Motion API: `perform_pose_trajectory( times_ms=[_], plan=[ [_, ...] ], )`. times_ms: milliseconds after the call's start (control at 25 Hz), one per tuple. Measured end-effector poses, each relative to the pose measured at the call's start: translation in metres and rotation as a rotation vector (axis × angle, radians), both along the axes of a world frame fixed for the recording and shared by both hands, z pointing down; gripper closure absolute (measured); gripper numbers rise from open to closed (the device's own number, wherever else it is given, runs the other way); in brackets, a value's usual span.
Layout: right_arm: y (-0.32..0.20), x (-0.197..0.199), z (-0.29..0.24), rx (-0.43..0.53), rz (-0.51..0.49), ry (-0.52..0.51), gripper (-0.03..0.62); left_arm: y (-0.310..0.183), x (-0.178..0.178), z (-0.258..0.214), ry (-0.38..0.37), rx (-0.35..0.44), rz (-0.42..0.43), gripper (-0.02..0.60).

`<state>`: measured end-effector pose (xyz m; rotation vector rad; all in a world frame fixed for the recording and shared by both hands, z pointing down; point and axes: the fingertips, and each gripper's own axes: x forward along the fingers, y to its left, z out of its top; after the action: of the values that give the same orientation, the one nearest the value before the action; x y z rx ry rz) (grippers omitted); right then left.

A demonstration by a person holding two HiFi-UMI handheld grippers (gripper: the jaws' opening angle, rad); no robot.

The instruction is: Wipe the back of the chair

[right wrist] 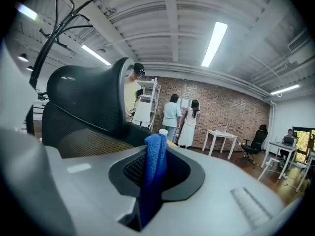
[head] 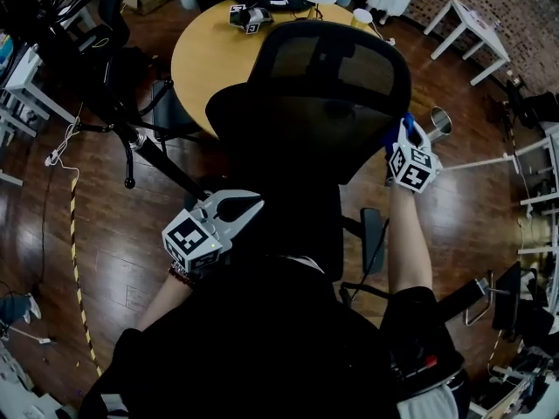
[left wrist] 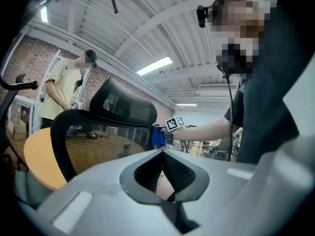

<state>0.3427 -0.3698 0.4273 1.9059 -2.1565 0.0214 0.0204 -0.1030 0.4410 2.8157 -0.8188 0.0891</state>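
A black mesh office chair stands in front of me, its back (head: 323, 85) in the middle of the head view. My right gripper (head: 407, 125) is at the right edge of that back, shut on a blue cloth (right wrist: 155, 166) that hangs down between its jaws. The cloth (left wrist: 157, 135) touches the back's edge in the left gripper view. My left gripper (head: 257, 203) hovers low on the left, behind the chair's lower back, apart from it. Its jaws meet at the tips (left wrist: 161, 151) with nothing between them. The headrest (right wrist: 88, 97) fills the left of the right gripper view.
A round wooden table (head: 210, 51) stands just beyond the chair, with another gripper (head: 247, 16) lying on it. A black stand with cables (head: 113, 103) is at the left and a white table (head: 472, 24) at the upper right. People (right wrist: 172, 114) stand by the far brick wall.
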Motion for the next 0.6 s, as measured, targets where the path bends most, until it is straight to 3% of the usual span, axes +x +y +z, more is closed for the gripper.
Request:
perform_pose_trajectory(
  times_ms=[200, 320, 480, 600],
  plan=[
    [-0.012, -0.01, 0.006, -0.001, -0.01, -0.011, 0.556, 0.001, 0.0, 0.008, -0.001, -0.018, -0.009, 0.575],
    [-0.009, -0.018, 0.011, -0.003, -0.065, -0.012, 0.556, -0.003, -0.002, 0.01, 0.0, -0.019, -0.018, 0.575],
    [-0.006, -0.051, 0.019, -0.019, -0.155, 0.051, 0.556, -0.006, -0.003, 0.006, 0.003, -0.008, -0.02, 0.575],
    [-0.003, -0.083, 0.024, -0.018, -0.202, 0.042, 0.556, -0.003, -0.001, 0.006, -0.002, -0.005, -0.014, 0.575]
  ],
)
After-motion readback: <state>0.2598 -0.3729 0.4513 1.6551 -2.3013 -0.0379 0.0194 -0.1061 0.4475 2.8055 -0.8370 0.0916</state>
